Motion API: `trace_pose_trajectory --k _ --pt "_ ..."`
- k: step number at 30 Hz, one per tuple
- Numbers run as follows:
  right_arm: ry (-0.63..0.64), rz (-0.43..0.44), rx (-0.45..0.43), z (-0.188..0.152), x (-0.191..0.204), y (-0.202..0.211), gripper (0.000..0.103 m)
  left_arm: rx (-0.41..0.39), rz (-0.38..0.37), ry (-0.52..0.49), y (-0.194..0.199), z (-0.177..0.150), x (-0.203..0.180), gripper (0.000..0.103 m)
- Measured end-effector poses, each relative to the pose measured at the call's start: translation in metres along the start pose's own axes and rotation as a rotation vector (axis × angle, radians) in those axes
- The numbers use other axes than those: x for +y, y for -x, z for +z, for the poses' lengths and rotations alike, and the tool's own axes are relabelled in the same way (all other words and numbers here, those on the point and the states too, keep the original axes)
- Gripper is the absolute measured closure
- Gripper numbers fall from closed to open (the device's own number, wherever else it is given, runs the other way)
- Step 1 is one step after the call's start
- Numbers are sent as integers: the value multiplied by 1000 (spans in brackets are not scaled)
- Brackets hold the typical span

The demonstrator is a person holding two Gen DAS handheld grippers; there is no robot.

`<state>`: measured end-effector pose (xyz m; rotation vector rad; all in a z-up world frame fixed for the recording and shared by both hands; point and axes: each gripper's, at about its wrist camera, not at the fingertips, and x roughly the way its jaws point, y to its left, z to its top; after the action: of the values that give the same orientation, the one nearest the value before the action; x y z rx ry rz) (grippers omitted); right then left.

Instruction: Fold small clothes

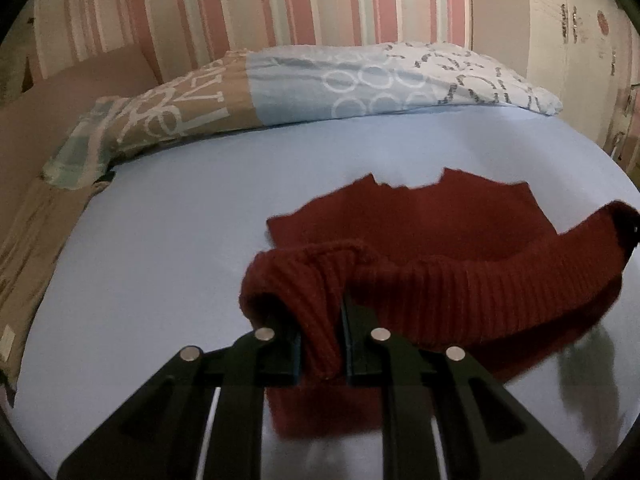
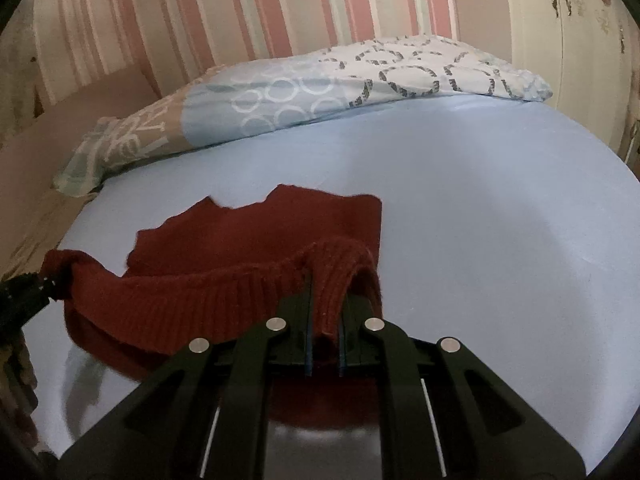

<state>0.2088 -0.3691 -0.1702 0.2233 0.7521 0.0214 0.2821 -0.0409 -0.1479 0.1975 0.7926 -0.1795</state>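
Note:
A dark red knitted garment (image 1: 420,216) lies partly on the light blue bed sheet (image 1: 168,220), with its ribbed edge lifted off the bed. My left gripper (image 1: 322,308) is shut on the left end of that ribbed edge. In the right wrist view the same red garment (image 2: 248,240) stretches across, and my right gripper (image 2: 324,300) is shut on the right end of the ribbed edge. The ribbed band hangs taut between the two grippers above the flat far part of the garment. The left gripper's tip (image 2: 36,288) shows at the left edge of the right wrist view.
A patterned blue, beige and white pillow (image 1: 320,84) lies across the head of the bed, also seen as the pillow (image 2: 340,76) in the right wrist view. Behind it is a pink-and-white striped wall (image 1: 280,4). A white wardrobe (image 2: 580,40) stands at the right.

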Motion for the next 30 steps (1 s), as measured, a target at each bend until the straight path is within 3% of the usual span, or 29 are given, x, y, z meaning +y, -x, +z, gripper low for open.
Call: trace_pose_trajectory --k 8,17,21,23,24,25,26,27,30 --pt "-48 -2 63 43 -14 -78 94 21 32 -63 -82 52 -1 88" --pt "-23 -62 166 39 -17 -143 94 114 57 -92 -150 36 0 87" --pt "18 -75 173 36 -13 -148 89 103 80 -155 -152 33 -6 77" --pt "14 -34 147 41 -14 -140 75 84 69 -152 -142 35 0 59" --pt "13 -16 127 43 -14 -134 61 75 63 -139 -138 37 5 50" --pt "18 12 91 47 -15 -124 39 60 52 -114 -129 37 13 48" --pt "25 20 60 49 -15 -115 30 51 46 -93 -123 38 18 47" --pt "35 23 32 51 -15 -107 23 35 38 -58 -113 37 28 46" --pt "53 44 -7 54 -17 -86 24 5 -7 14 -89 30 48 46"
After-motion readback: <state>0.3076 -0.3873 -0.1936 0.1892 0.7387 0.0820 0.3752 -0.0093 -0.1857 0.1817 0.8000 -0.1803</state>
